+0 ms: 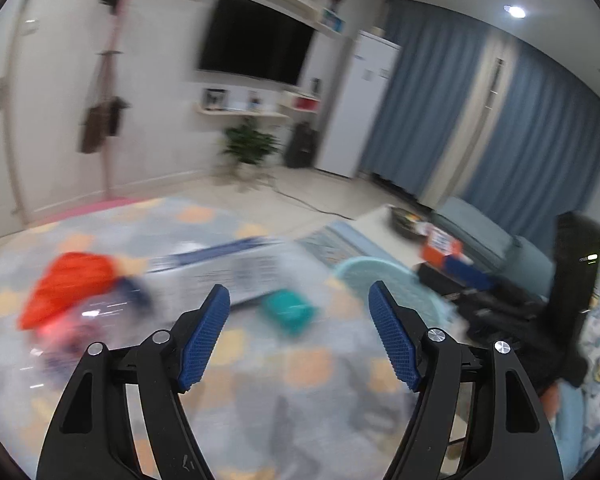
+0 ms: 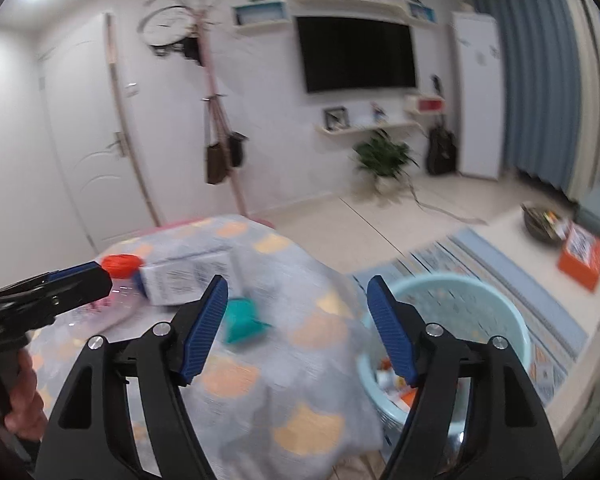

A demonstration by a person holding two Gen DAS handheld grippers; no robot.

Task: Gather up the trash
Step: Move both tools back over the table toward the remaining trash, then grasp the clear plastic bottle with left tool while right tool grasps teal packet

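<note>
Both tools gape empty: left tool (image 1: 299, 300), right tool (image 2: 297, 294). Bin (image 2: 496, 300) holds some trash; teal box (image 2: 244, 320), carton (image 2: 184, 276) ahead remain.

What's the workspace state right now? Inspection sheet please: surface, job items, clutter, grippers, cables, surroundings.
Surface: table under a grey cloth with orange patches.
Job's things: teal packet, white carton, orange-capped bottle on cloth; light blue trash basket beside table, already holding trash.
Clutter: nothing seen.
Grippers: left gripper open, empty; right gripper open, empty.
Cables: cord across the floor.
Surroundings: wall TV, potted plant, blue curtains.
</note>
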